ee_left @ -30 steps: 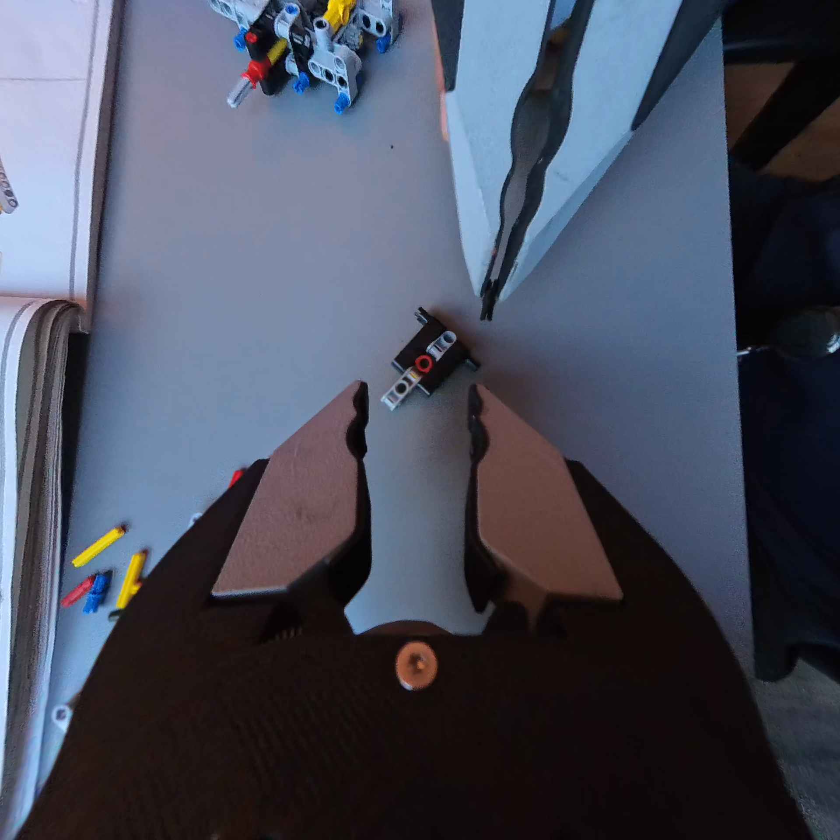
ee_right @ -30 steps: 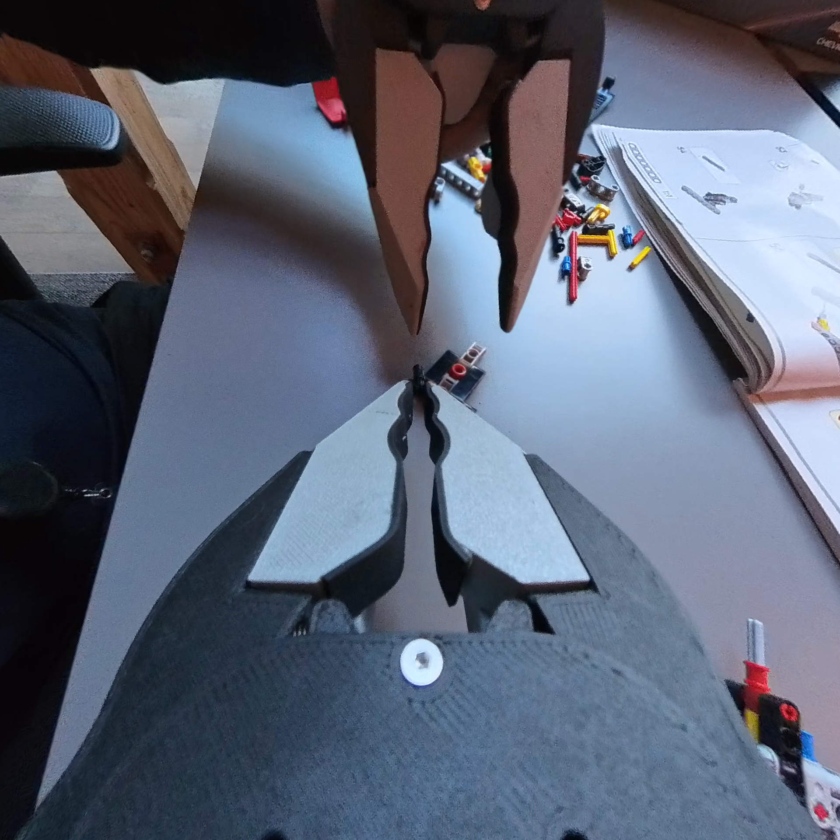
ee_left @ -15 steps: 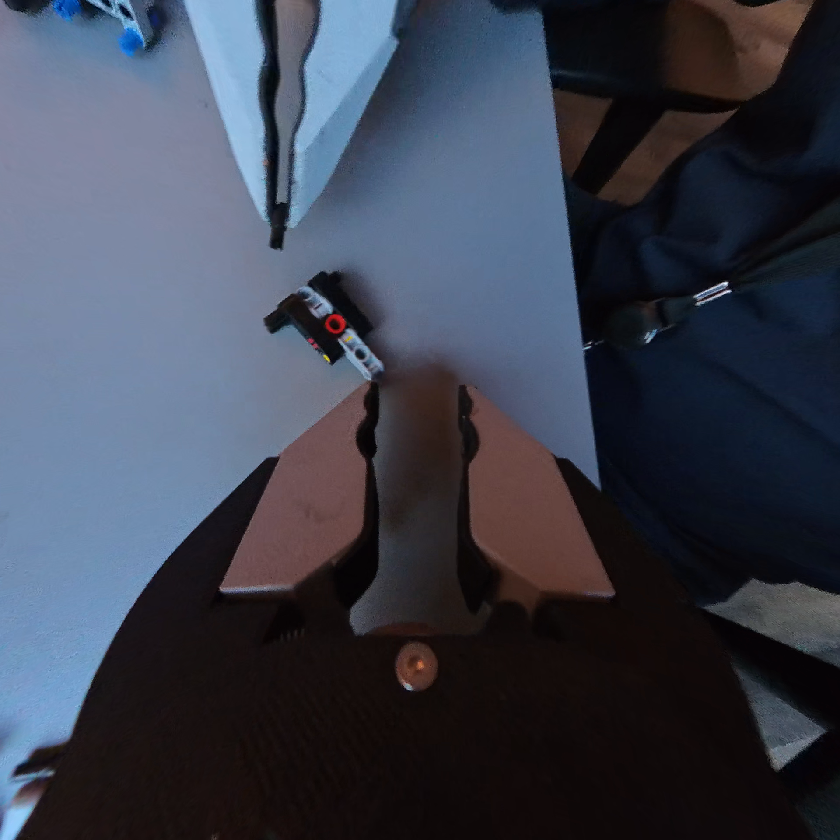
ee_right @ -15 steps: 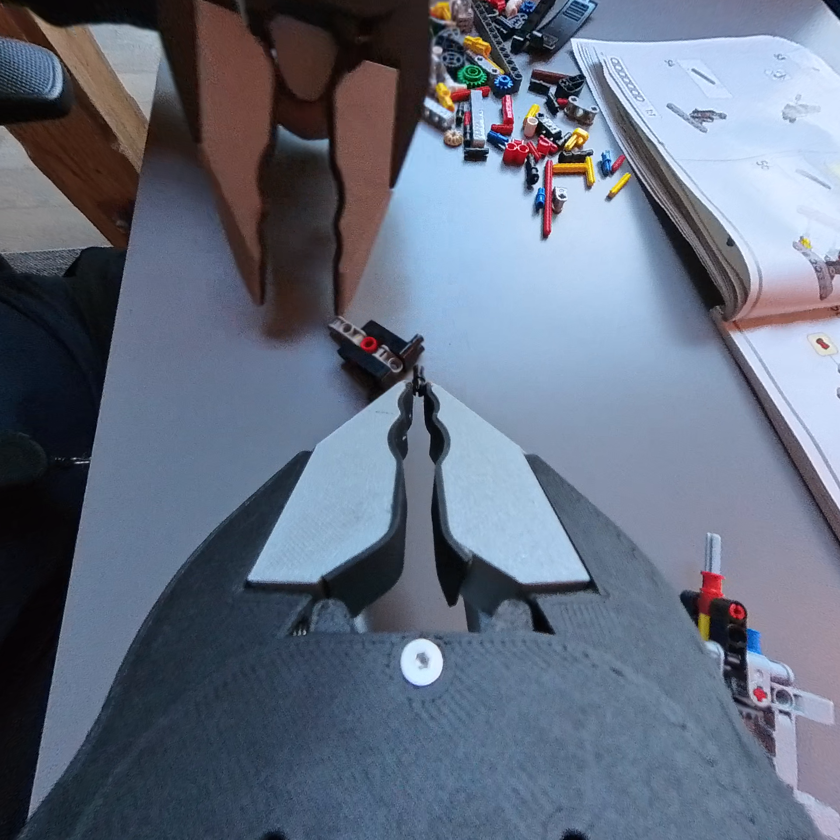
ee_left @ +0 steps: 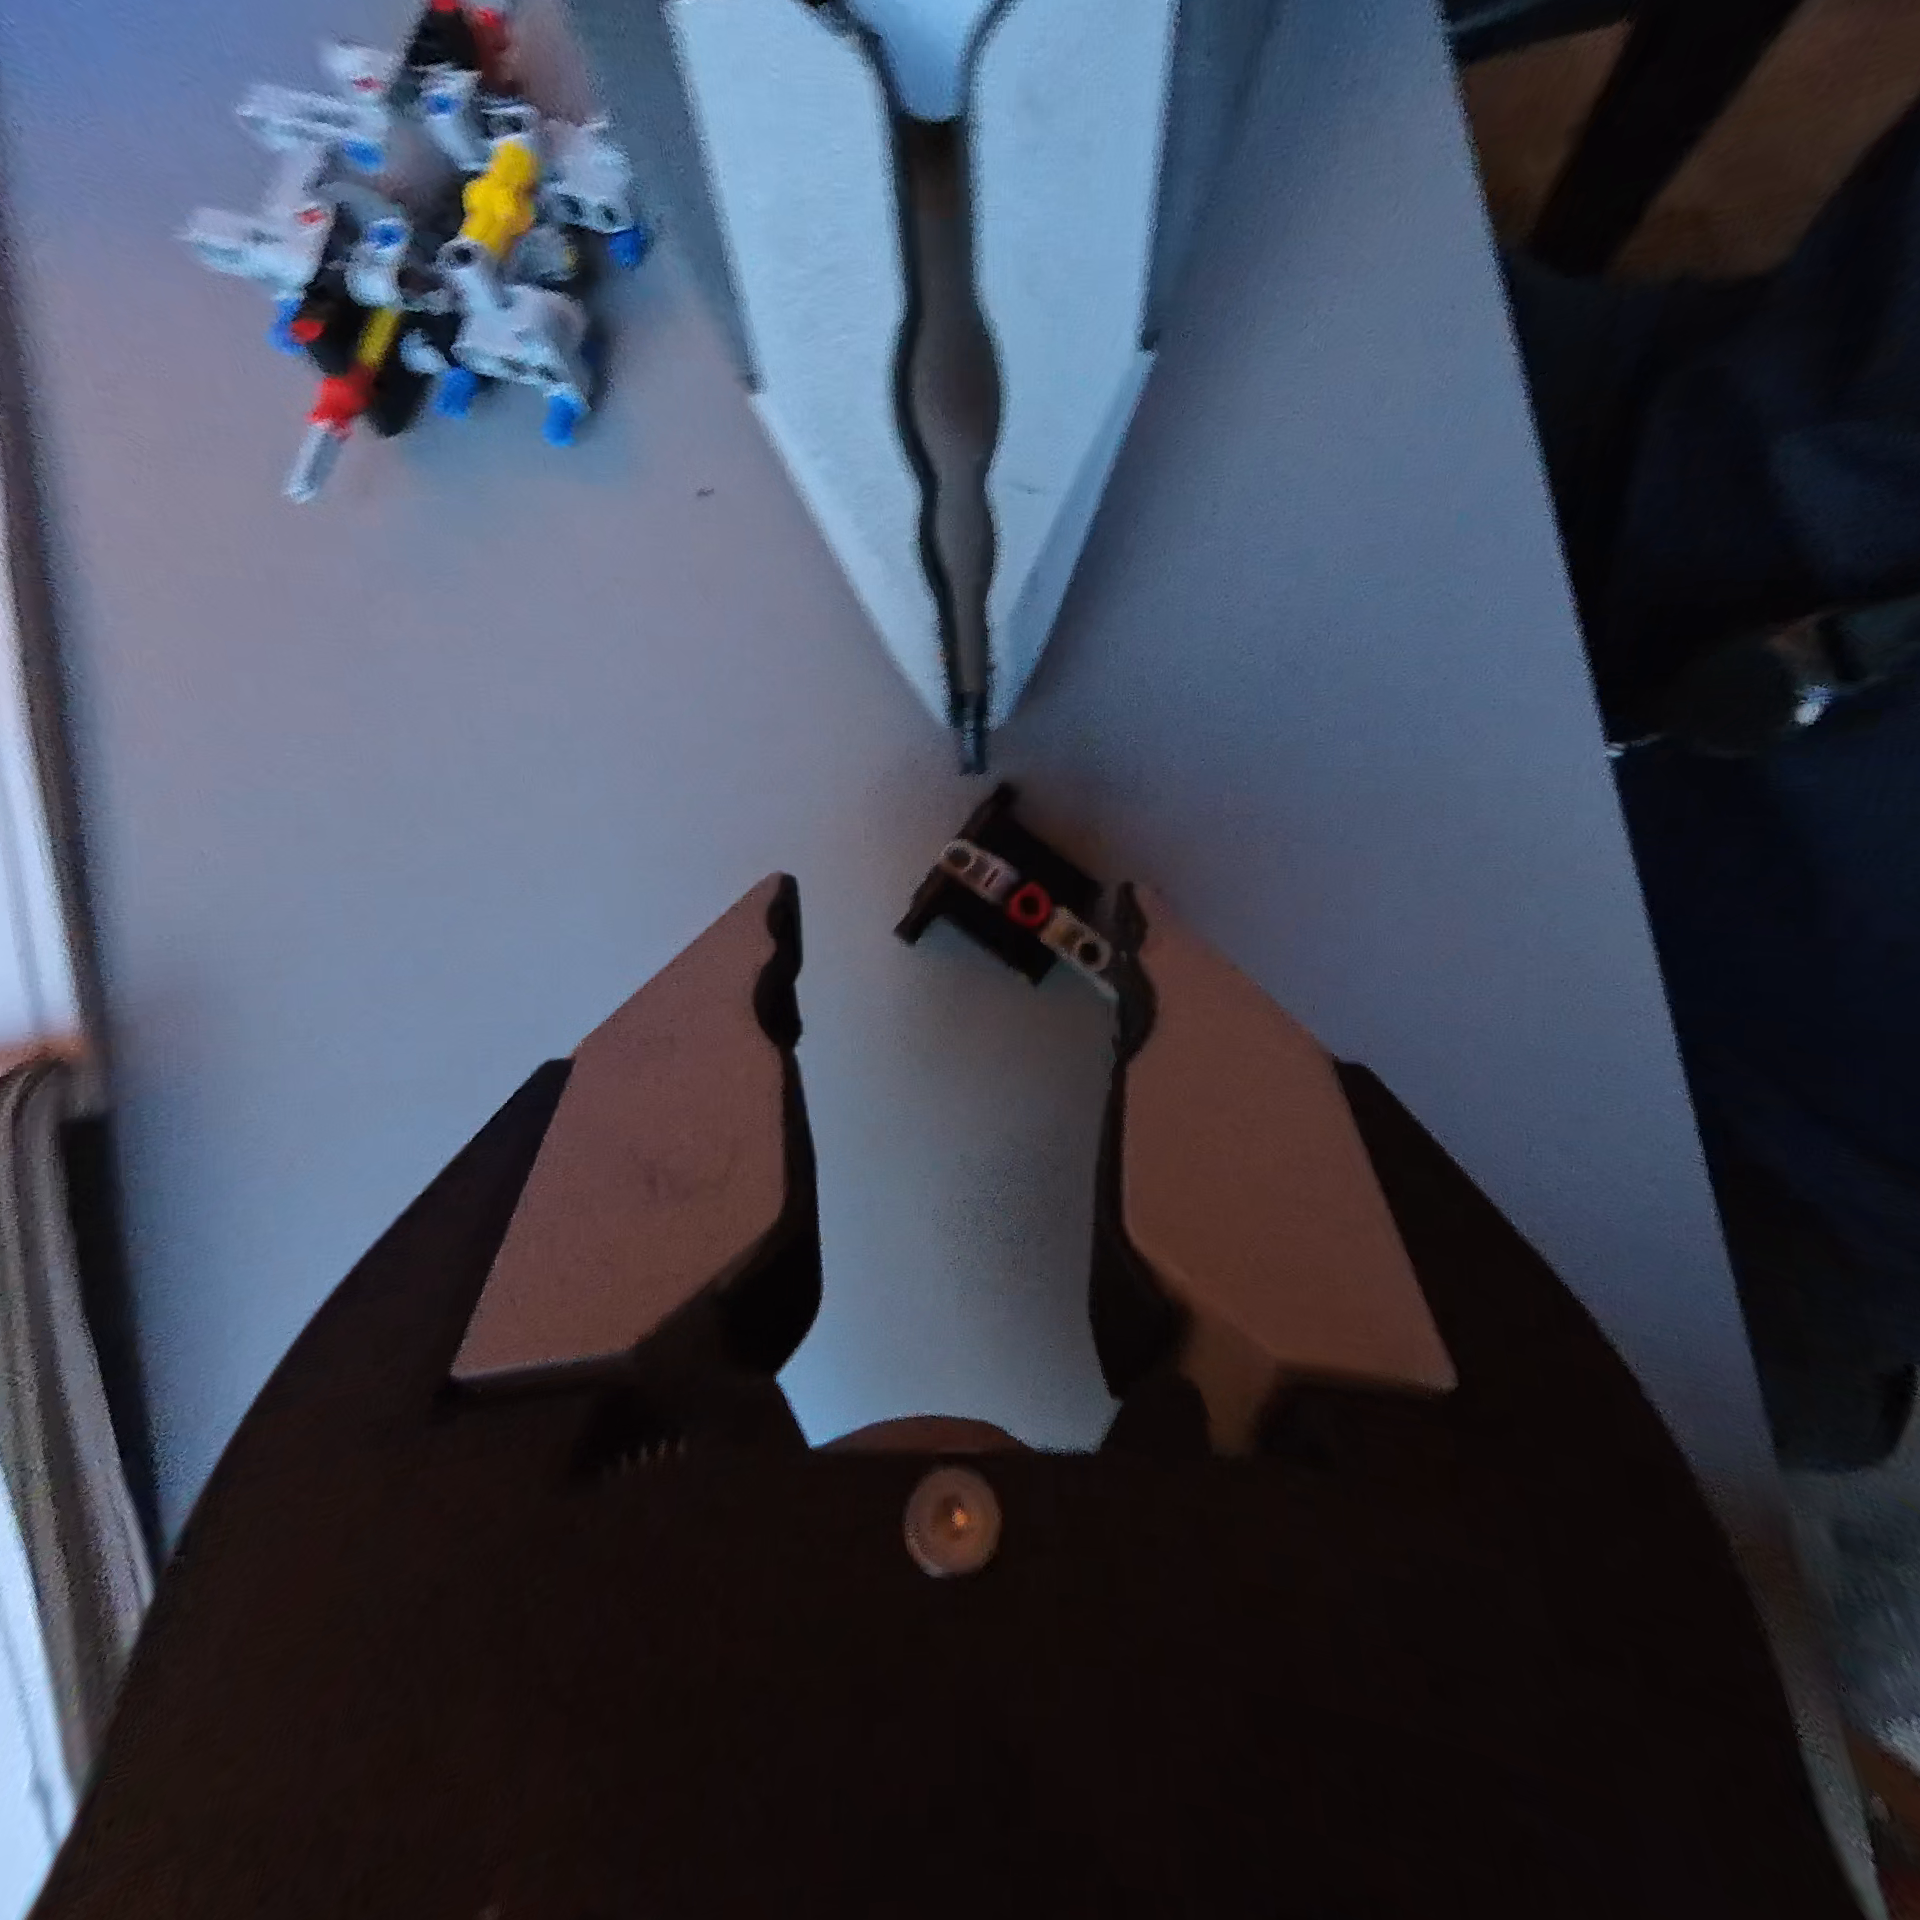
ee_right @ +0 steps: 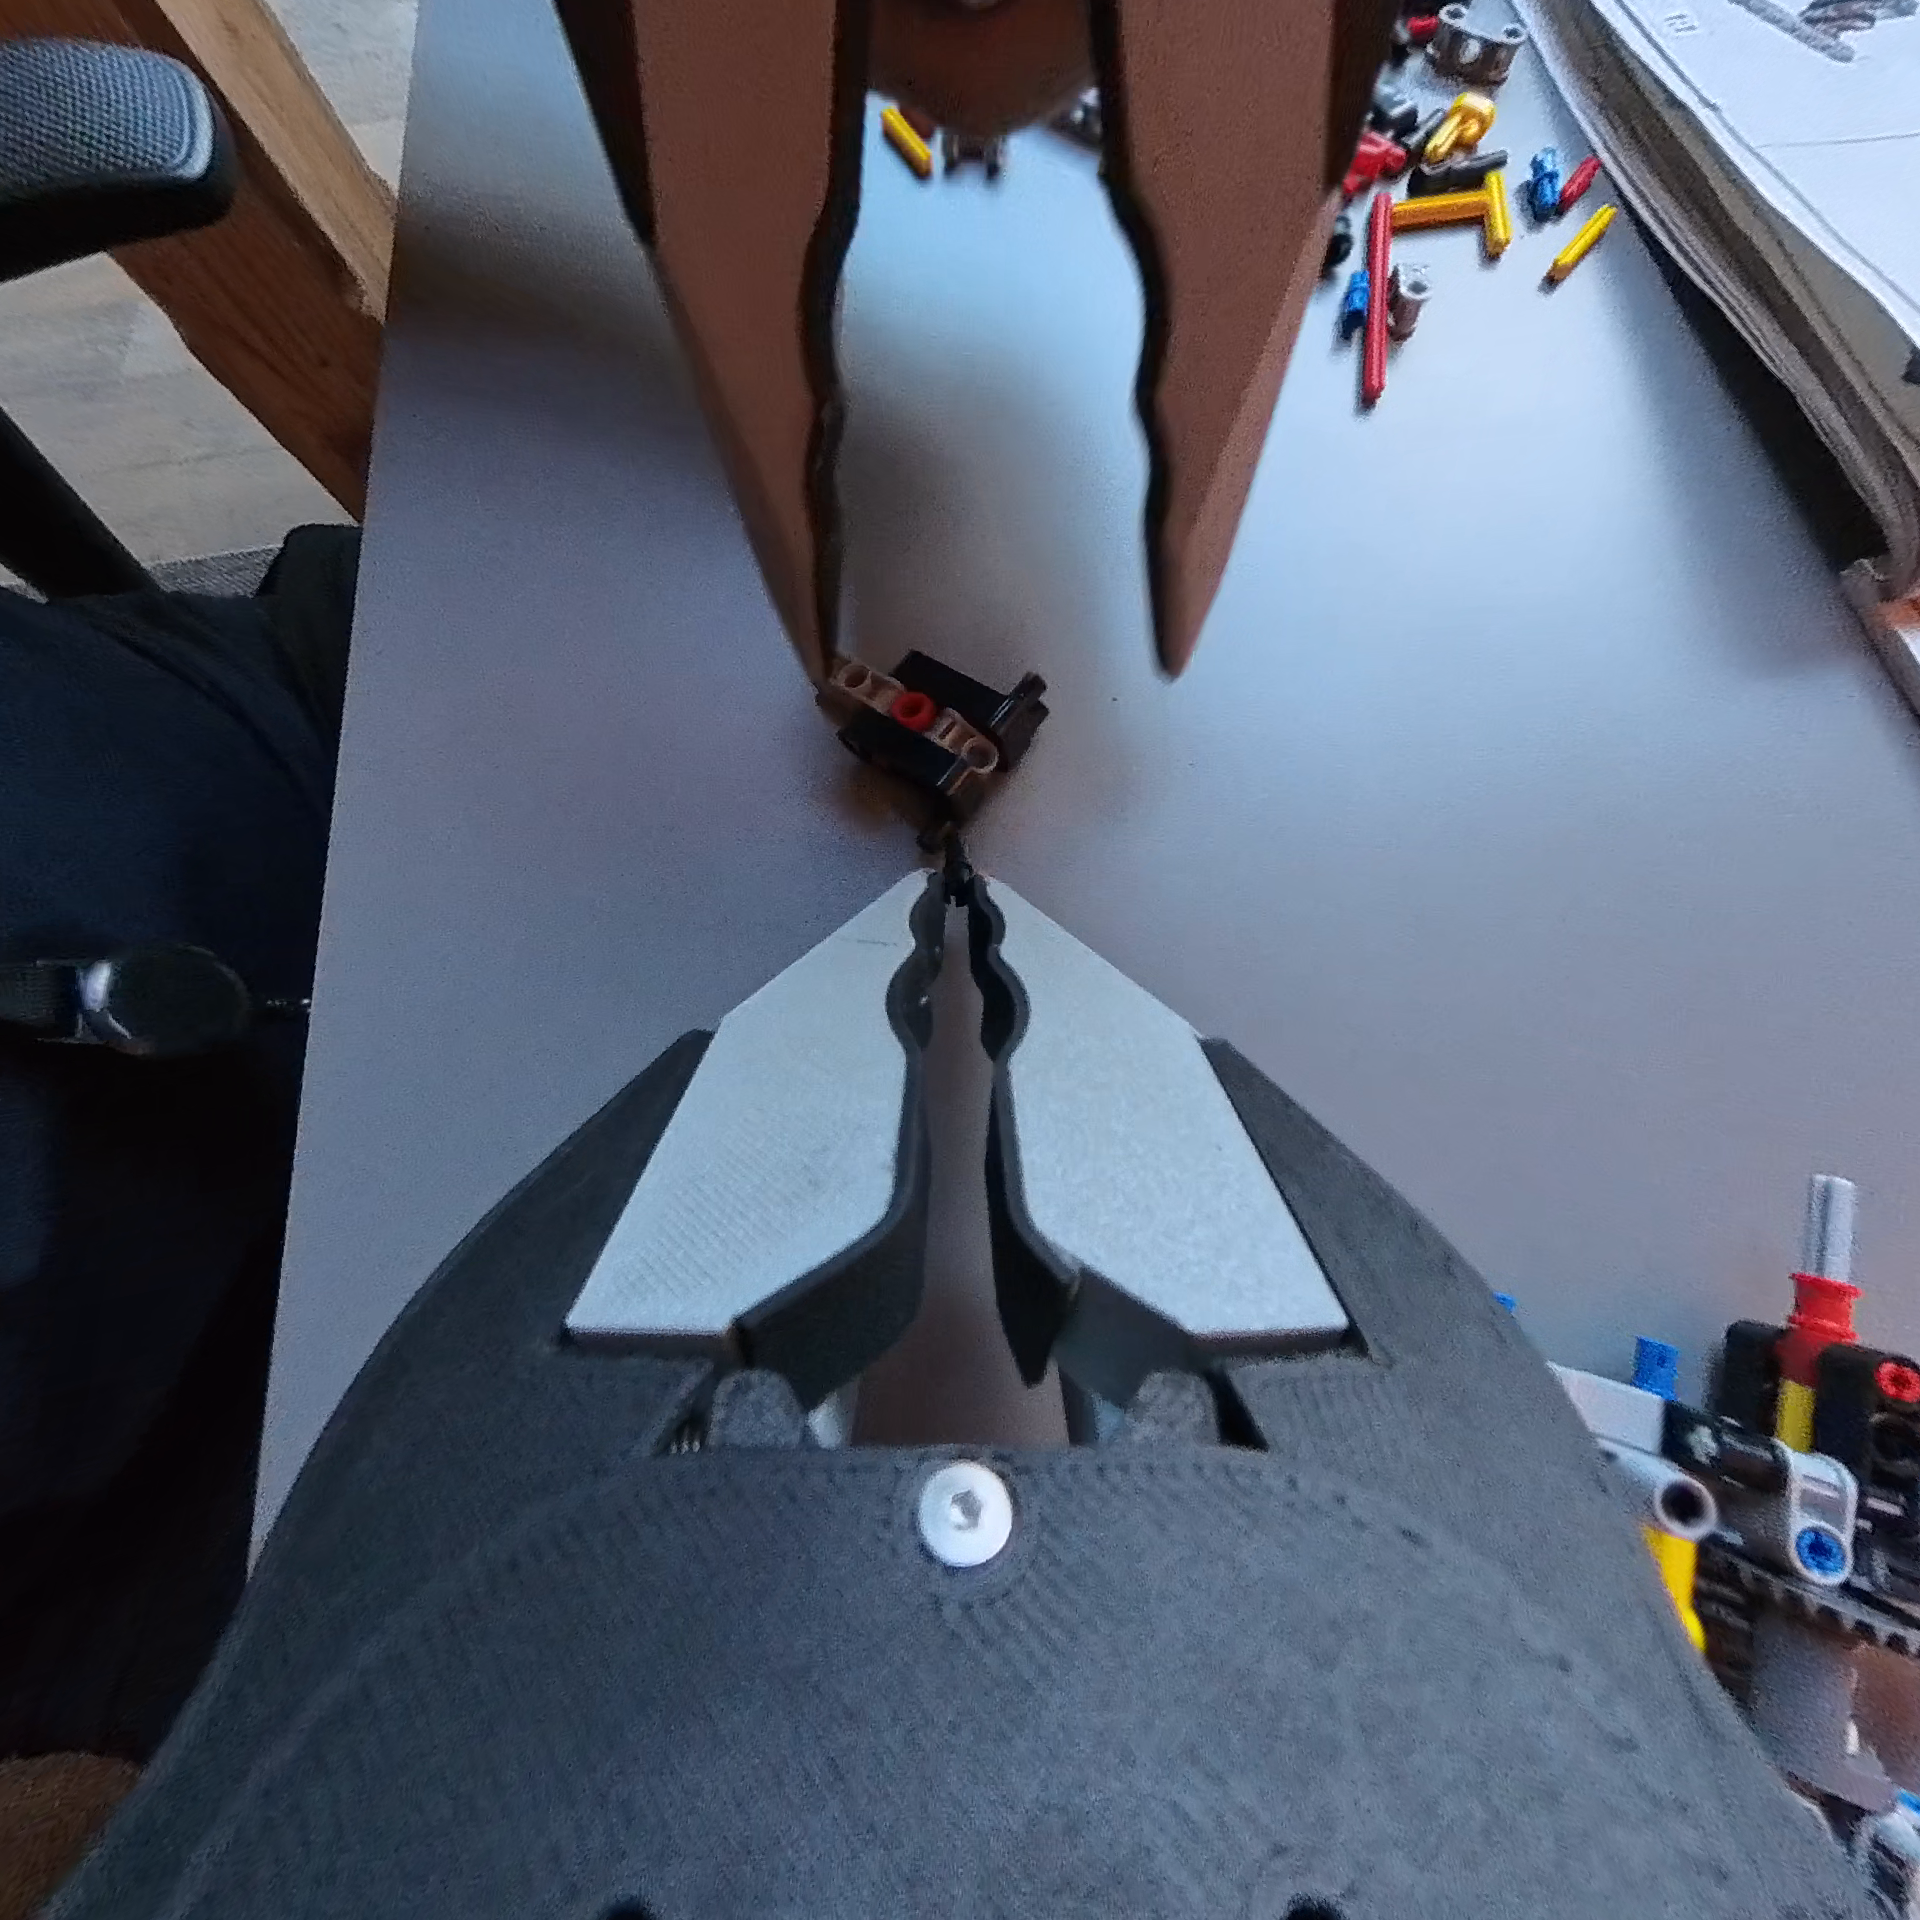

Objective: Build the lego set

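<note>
A small black assembly with a grey beam and a red pin (ee_left: 1013, 909) lies on the grey table (ee_left: 520, 831). My left gripper (ee_left: 956, 899) is open with its brown fingers on either side of the assembly. Its right finger (ee_left: 1132, 935) is close against the end of the grey beam, and the left finger stands clear. The right wrist view shows the same assembly (ee_right: 925, 722) and the left gripper (ee_right: 997, 665) coming down over it. My right gripper (ee_right: 951, 883) is shut on a small black pin (ee_right: 948, 847) and holds it just short of the assembly.
A partly built model (ee_left: 436, 270) stands on the table; it also shows in the right wrist view (ee_right: 1787, 1455). Loose coloured pieces (ee_right: 1444, 208) and an open booklet (ee_right: 1766, 156) lie at the far right. The table edge, a person in dark clothes (ee_right: 125, 831) and a chair armrest (ee_right: 94, 135) are to the left. My left and right fingertips are right by each other.
My left gripper narrowed, then opened wide and moved so that the assembly now lies between its fingers. My right gripper stayed shut on the black pin, close to the assembly.
</note>
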Demonstrator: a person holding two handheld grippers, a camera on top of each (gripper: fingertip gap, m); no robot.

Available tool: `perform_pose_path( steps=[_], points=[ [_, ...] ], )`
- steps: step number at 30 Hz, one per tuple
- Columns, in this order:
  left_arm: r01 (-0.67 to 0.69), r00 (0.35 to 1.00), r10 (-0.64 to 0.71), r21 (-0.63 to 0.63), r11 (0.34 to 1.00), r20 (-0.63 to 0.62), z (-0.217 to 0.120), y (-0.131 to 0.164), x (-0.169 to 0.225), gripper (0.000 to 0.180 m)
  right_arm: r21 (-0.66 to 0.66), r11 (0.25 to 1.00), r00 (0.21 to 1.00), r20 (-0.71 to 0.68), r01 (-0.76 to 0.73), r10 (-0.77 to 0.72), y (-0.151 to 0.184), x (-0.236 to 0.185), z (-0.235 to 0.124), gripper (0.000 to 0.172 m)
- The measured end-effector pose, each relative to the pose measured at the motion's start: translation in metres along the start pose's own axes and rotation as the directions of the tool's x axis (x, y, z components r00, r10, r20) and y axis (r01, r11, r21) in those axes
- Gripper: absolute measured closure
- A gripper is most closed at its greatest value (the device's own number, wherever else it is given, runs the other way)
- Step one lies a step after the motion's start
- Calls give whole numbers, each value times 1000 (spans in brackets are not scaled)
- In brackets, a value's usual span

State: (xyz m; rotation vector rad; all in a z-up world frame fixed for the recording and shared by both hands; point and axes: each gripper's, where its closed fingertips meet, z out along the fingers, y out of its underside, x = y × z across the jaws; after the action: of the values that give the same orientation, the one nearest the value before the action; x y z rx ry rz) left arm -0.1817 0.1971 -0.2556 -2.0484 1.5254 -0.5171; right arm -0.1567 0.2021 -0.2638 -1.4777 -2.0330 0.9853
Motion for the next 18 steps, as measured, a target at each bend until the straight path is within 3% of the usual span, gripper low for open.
perform_pose_path(
  steps=[4,7,10,13,16,18],
  points=[
    [-58,993,48,-88,994,-111,12,4,15,127,17,1000,1000,-8,-14,14,-2,3,-5,171],
    [-28,999,24,-123,992,-41,17,9,8,142,29,999,999,7,-41,41,-3,1,-7,171],
    [151,985,-141,-103,983,97,21,4,-3,142,48,997,998,9,-59,59,-6,0,-9,171],
    [426,878,-415,4,905,237,22,0,-15,142,24,996,996,-38,-82,83,0,10,-8,171],
    [580,789,-586,90,810,182,22,-9,-5,131,30,994,993,-63,-102,104,1,16,-9,171],
    [565,794,-577,119,816,189,17,-12,-5,130,52,995,992,-91,-85,89,-2,20,-12,171]
  ],
)
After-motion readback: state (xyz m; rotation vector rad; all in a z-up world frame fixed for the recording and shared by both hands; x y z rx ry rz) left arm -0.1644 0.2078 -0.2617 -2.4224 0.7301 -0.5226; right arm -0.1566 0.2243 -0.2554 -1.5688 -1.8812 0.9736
